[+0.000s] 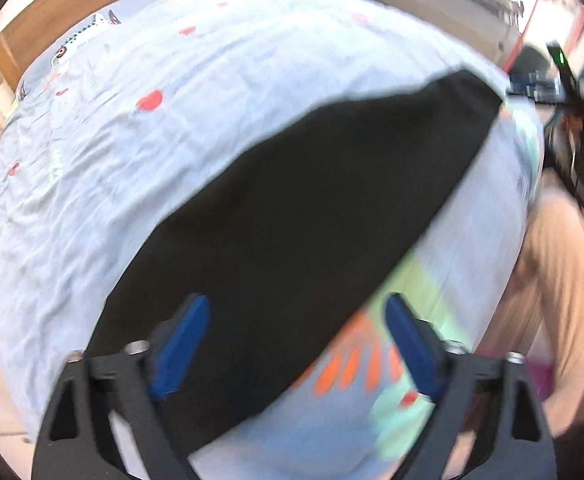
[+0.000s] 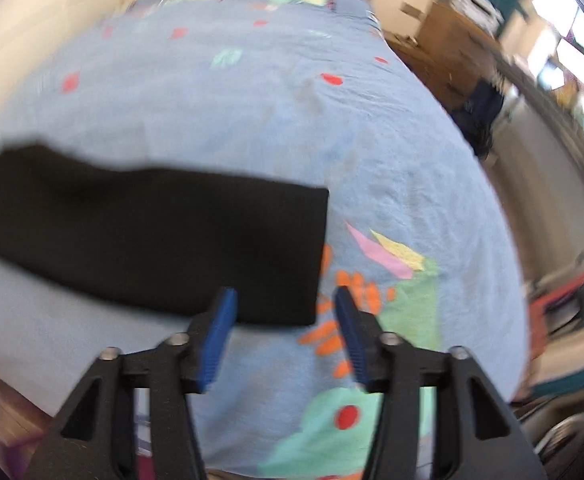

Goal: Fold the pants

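**Asker:** Left wrist view first, please. Where are the pants?

**Describer:** Black pants [image 1: 292,216] lie flat on a bed [image 1: 112,160] covered in a pale blue sheet printed with red dots and bright cartoon shapes. They form one long dark band. In this view it runs diagonally, from the lower left near the camera up to the right.

**Asker:** And the right wrist view?

**Describer:** From there the band runs left to right across the middle of the bed. Its squared end sits at the right, just above the fingers. The left part runs off past the edge of the view. No separate legs show, so they look already folded lengthwise.

**Asker:** What are the fingers doing?

**Describer:** The left gripper [image 1: 297,344] has its blue fingers spread wide with nothing between them, hovering over the near end of the cloth. The right gripper [image 2: 284,340] is spread wide too, empty, above the squared end's lower corner.

**Asker:** How will the cloth handle?

**Describer:** I judge it soft, light and limp. It will sag and drape when lifted, and is not fragile. Pinching the two corners of one short end looks best, then carrying that end along the long axis toward the other.
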The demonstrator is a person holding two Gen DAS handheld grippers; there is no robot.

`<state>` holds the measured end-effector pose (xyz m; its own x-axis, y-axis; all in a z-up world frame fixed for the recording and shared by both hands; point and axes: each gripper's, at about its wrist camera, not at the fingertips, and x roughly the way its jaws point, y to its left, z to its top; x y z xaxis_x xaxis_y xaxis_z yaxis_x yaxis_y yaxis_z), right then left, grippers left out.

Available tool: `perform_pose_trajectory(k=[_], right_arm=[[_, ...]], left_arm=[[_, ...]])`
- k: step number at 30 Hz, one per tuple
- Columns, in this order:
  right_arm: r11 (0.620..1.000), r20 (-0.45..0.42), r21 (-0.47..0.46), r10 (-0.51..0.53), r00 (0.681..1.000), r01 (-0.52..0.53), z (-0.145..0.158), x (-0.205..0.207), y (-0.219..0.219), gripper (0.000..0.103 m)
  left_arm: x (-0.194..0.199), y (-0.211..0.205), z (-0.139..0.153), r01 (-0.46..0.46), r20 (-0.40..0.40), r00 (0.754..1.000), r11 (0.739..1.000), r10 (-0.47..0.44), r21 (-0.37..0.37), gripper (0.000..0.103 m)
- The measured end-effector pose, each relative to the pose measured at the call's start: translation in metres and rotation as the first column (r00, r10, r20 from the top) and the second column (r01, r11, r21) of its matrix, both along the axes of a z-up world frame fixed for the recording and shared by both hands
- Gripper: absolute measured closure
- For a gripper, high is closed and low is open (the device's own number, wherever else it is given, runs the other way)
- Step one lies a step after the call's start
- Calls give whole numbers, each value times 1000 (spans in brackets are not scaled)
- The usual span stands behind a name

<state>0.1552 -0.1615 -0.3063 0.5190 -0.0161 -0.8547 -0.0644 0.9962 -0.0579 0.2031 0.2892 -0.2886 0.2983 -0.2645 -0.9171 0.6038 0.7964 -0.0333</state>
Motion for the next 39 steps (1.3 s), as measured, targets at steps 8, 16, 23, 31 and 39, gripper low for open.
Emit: perform_pose_trajectory(k=[8, 16, 23, 31, 39], right_arm=[[999, 18, 53, -3, 1000, 2, -1, 31, 43, 2], [996, -9, 64, -57, 998, 58, -25, 65, 65, 0], [995, -41, 13, -103, 994, 103, -50, 94, 76, 0], [990, -65, 10, -142, 988, 143, -75, 99, 47, 0], [983, 23, 92, -161, 987, 158, -51, 88, 44, 0]], left_arm=[[43, -83, -11, -71, 4, 997, 991, 72, -110, 1], [63, -111, -40, -169, 50, 984, 985, 170, -26, 1], [78, -93, -69, -334, 48, 942, 942, 333, 32, 1], [81, -49, -88, -406, 62, 913, 913, 403, 44, 1], [68, -49, -60, -385, 103, 918, 923, 382, 16, 1]])
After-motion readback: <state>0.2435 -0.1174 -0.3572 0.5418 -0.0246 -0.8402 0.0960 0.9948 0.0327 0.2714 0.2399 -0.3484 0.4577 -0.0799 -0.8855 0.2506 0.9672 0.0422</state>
